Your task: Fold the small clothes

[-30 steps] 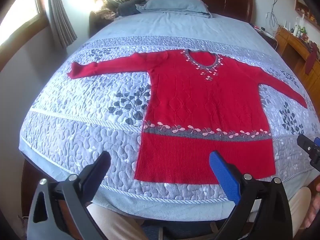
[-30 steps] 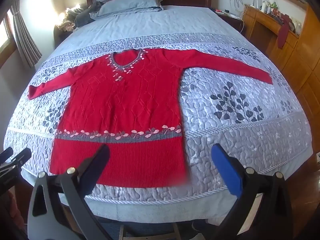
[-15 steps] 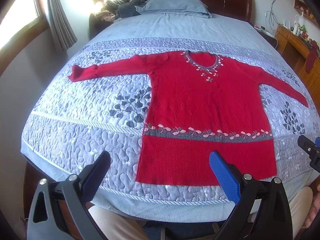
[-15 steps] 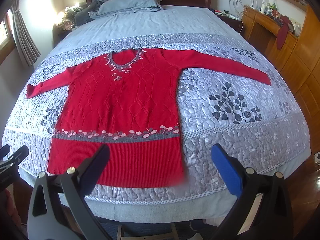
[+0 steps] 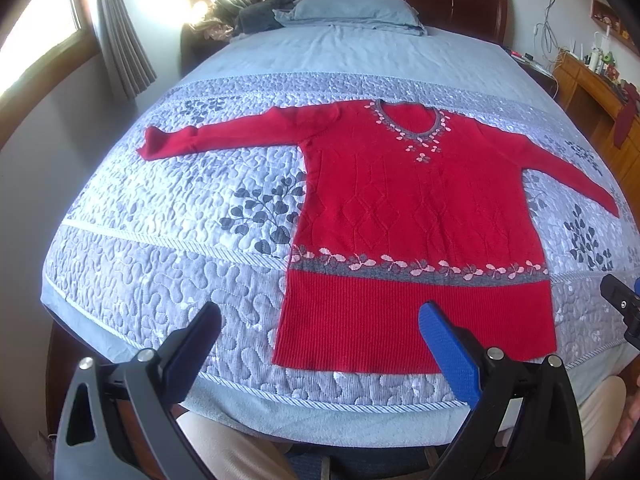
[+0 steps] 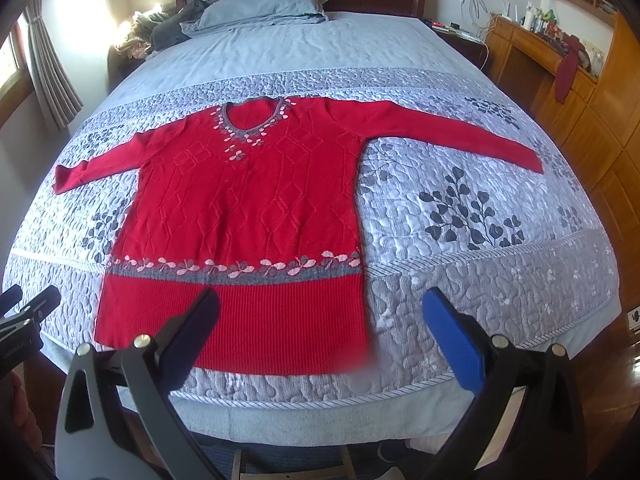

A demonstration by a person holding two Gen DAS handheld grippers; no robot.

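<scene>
Garment: red knitted long-sleeved sweater [image 5: 416, 216] with grey neckline trim and a grey band of pale leaf motifs above a ribbed hem. Lies flat, front up, on the bed, hem toward the foot edge, neckline toward the headboard.
Sleeves: both spread out sideways toward the bed's side edges; likely laid so to give clean fold lines.
Fold state: none visible; judged not yet begun.
Support: bed with grey-blue quilted coverlet [image 5: 160, 280] printed with dark leaf sprays; surface around the sweater is bare quilt, giving room to fold.
Left claw [image 5: 320, 332]: jaws wide apart, holding nothing, poised above the foot edge near the hem's left corner.
Right claw [image 6: 320, 320]: jaws wide apart, empty, above the foot edge over the hem's right corner.
Reason for pose: each claw fronts its own side of the garment, probably to take hem corners or sleeves together.
Surroundings: grey-blue pillow [image 6: 260, 6] at the head edge; wooden cabinet [image 6: 560, 92] along the right side, well apart.
</scene>
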